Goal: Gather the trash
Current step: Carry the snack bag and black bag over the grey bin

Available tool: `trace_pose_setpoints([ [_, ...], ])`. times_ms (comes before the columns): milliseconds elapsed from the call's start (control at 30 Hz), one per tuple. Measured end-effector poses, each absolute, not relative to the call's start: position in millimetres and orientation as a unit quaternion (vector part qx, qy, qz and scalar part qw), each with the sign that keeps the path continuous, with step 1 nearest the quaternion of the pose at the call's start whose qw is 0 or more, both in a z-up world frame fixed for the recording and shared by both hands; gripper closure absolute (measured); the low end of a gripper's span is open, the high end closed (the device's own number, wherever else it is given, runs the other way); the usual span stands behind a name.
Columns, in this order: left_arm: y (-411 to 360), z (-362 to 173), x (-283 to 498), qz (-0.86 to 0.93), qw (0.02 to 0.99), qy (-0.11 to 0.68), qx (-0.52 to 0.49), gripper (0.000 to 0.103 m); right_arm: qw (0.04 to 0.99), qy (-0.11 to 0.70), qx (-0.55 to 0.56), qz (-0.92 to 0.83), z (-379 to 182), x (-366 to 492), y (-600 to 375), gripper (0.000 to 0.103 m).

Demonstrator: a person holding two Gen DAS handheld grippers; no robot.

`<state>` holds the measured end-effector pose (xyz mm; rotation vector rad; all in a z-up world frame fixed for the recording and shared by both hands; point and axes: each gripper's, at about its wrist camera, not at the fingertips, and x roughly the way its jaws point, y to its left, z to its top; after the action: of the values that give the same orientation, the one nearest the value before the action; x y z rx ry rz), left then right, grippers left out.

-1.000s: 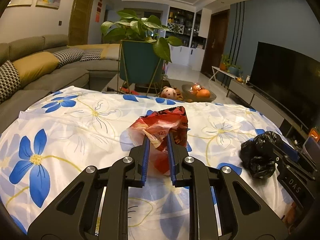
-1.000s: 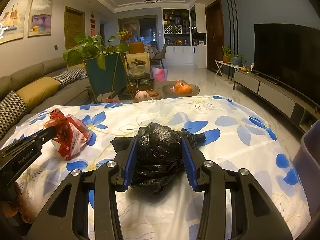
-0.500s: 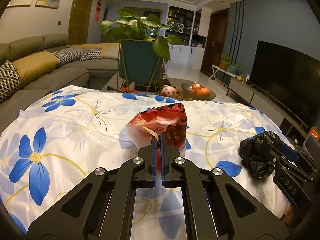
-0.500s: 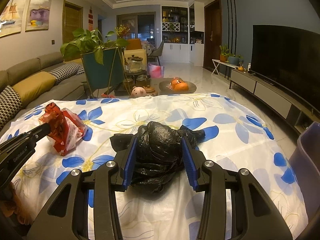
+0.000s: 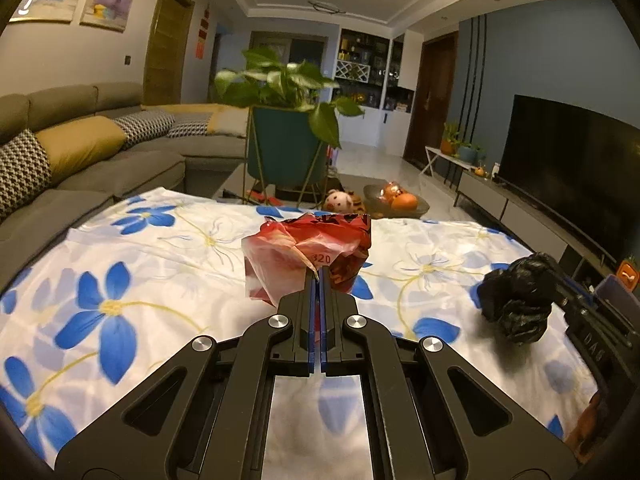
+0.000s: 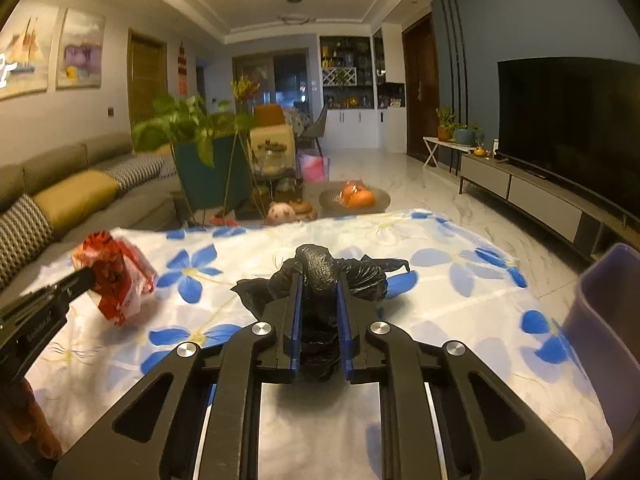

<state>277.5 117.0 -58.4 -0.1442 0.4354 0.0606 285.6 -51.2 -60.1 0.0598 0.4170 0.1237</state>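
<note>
My left gripper (image 5: 319,280) is shut on a crumpled red and white snack wrapper (image 5: 308,252) and holds it just above the flowered tablecloth (image 5: 120,264). The wrapper also shows at the left of the right wrist view (image 6: 116,280). My right gripper (image 6: 319,284) is shut on a crumpled black plastic bag (image 6: 324,268), squeezed between the blue pads. The black bag also shows at the right of the left wrist view (image 5: 516,300).
A purple bin (image 6: 608,320) stands off the table's right edge. Beyond the far edge stand a teal planter (image 5: 284,152), a pig toy (image 5: 338,201) and a bowl of oranges (image 5: 396,202). A sofa (image 5: 80,152) runs along the left.
My left gripper has closed fully on the red wrapper and lifted it. My right gripper has squeezed tighter on the black bag and risen slightly.
</note>
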Motion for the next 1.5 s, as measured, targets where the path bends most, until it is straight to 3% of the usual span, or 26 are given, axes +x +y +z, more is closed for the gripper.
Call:
trace_pose_setpoints([
  [333,58.8,-12.6,209.7,-0.007,0.983,0.179,-0.039,0.103,0.984,0.162,0.032,0.071,-27.0,208.9,-94.9,0.088],
  [733,-95.9,26.6,168.9,-0.165,0.975,0.149,-0.011,0.102,0.992,0.116,0.033,-0.043,2.4,130.4,-222.8,0.088],
  [1133,-226.7,1.3,202.5,-0.279,0.945,0.173,-0.003,0.102,0.978,0.121,0.069,-0.156,-16.7,122.9,-332.3,0.088],
  [1500,-257.5,-32.3,228.7,-0.321,0.925,0.201,-0.004,0.101,0.975,0.128,0.091,-0.16,-37.8,138.9,-356.3,0.085],
])
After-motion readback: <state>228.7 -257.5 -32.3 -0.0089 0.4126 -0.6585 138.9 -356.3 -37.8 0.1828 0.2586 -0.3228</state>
